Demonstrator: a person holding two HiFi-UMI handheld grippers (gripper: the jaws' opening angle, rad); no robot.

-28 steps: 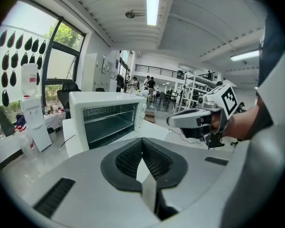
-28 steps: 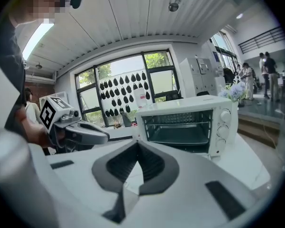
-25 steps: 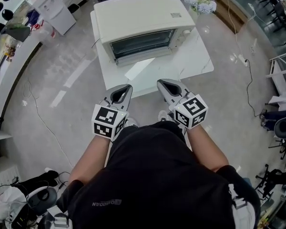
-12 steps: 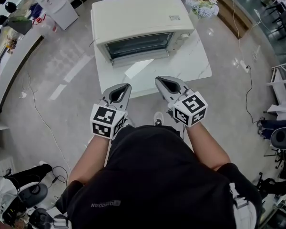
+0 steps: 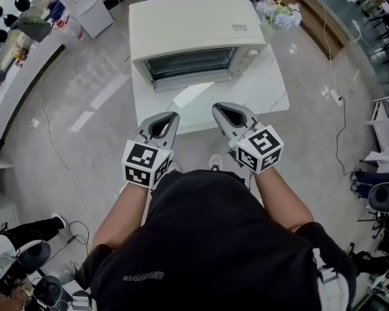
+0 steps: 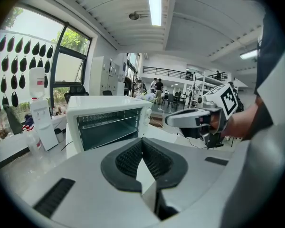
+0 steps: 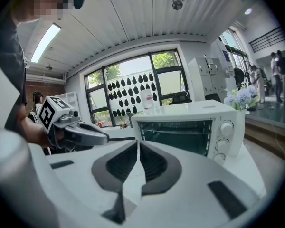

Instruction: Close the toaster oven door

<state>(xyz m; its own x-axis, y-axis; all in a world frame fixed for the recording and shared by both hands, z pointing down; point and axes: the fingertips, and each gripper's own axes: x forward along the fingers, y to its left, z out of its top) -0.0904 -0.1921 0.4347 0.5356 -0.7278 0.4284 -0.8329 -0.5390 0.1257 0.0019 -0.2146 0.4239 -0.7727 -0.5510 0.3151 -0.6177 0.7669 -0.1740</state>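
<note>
A cream toaster oven (image 5: 194,21) stands on a white marble table (image 5: 272,92). Its door (image 5: 191,96) is dropped open and lies flat in front of the dark cavity (image 5: 191,63). Both grippers hover side by side over the table's near edge, short of the door. My left gripper (image 5: 172,117) is shut and empty; in its own view the oven (image 6: 109,122) is ahead to the left and its jaws (image 6: 141,142) meet. My right gripper (image 5: 218,109) is shut and empty too, with the oven (image 7: 190,127) and its knobs (image 7: 223,137) ahead to the right.
A vase of flowers (image 5: 279,11) stands behind the oven's right corner. A white water dispenser (image 5: 84,2) is at the far left. Cables (image 5: 58,161) run over the grey floor, and chairs (image 5: 382,193) stand at the right. The person's black shirt fills the bottom of the head view.
The head view has shifted a little, so the oven and table sit slightly further right. Both grippers hold almost the same place and stay shut.
</note>
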